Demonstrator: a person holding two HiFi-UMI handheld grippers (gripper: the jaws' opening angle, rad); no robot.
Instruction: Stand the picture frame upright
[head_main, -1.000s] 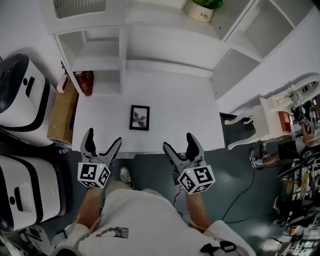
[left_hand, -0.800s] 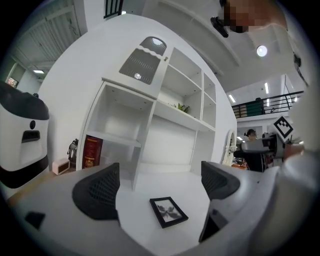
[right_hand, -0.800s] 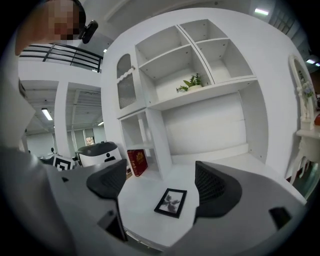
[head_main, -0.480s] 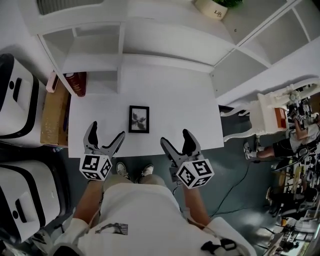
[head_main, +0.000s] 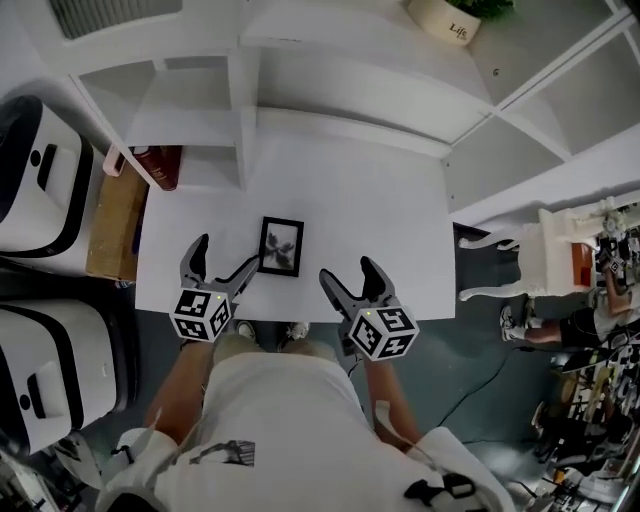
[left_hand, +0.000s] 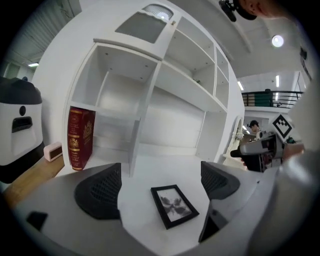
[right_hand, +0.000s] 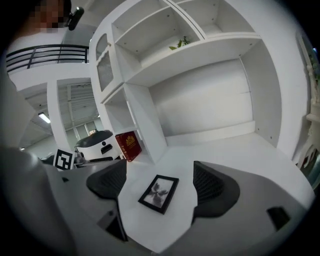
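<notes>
A small black picture frame (head_main: 281, 246) lies flat, face up, on the white desk (head_main: 380, 230) near its front edge. It shows between the jaws in the left gripper view (left_hand: 174, 205) and the right gripper view (right_hand: 159, 193). My left gripper (head_main: 220, 266) is open just left of the frame, its right jaw tip close to the frame's lower left corner. Over the desk's front edge, right of the frame, my right gripper (head_main: 350, 280) is open and holds nothing.
A red book (head_main: 160, 166) stands in the left cubby of the white shelf unit (head_main: 240, 110). A potted plant (head_main: 462, 20) sits on top. White appliances (head_main: 40, 190) and a cardboard box (head_main: 112, 225) stand left of the desk; a white chair (head_main: 545, 250) is at right.
Both grippers have moved forward toward the frame; the left jaw tips now reach over the desk beside the frame. The frame has not moved.
</notes>
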